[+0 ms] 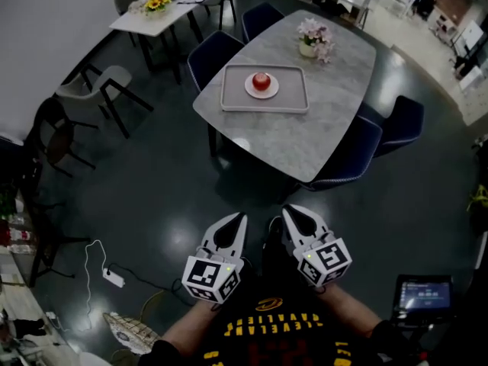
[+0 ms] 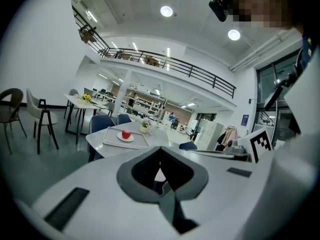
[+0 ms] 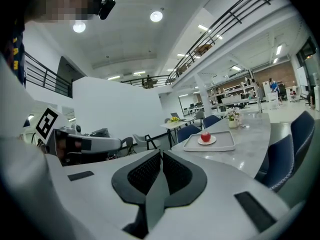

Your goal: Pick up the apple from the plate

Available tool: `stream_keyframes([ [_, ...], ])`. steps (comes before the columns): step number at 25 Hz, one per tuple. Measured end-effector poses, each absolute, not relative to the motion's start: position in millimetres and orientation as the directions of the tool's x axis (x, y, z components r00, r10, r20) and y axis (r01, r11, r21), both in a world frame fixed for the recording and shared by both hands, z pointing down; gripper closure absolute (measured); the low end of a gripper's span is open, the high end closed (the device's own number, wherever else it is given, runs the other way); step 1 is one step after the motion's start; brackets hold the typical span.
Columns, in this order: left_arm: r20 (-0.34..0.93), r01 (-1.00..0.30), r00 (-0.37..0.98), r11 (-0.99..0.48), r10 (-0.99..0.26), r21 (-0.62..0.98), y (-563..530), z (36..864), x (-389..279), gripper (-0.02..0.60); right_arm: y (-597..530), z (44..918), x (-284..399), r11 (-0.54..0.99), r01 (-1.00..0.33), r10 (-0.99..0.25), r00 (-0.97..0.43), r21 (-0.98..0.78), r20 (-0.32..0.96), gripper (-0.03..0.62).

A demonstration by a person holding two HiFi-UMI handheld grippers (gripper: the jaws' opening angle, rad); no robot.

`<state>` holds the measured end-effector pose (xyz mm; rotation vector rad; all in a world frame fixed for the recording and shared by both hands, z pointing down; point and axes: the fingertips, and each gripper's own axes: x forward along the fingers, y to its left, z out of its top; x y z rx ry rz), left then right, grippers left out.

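A red apple (image 1: 261, 81) rests on a small white plate (image 1: 250, 88), which lies on a grey tray (image 1: 231, 97) on the marble table (image 1: 320, 120). Both gripper views show the apple (image 2: 126, 133) (image 3: 205, 136) small and far off. My left gripper (image 1: 239, 219) and right gripper (image 1: 289, 213) hang side by side close to my body, well short of the table, above the dark floor. Each has its jaws pressed together with nothing between them.
A pot of pale flowers (image 1: 313, 40) stands behind the tray. Dark blue chairs (image 1: 347, 161) ring the table, one between me and its near edge. A second table with yellow flowers (image 1: 155, 4) stands at the back left. A white cable and adapter (image 1: 111, 276) lie on the floor at left.
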<state>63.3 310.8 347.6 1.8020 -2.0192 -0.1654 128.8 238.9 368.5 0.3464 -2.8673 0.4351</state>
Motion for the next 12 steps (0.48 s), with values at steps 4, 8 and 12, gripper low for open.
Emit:
stream_keyframes([
  [4,0.267,-0.918,-0.112,0.203,-0.957,0.341,272,353,32,0.58,196,373,96,0.938,-0.223,-0.162,-0.958,-0.264,0.235,0.588],
  [8,0.284,-0.917,-0.137,0.23,-0.949,0.326,228,354,7,0.58,150,369,68,0.949,-0.178,-0.118,-0.966,-0.259,0.23,0.588],
  [12,0.299,-0.914,-0.153,0.25,-0.942,0.321,186,355,-14,0.58,107,368,47,0.953,-0.146,-0.085,-0.97,-0.265,0.227,0.586],
])
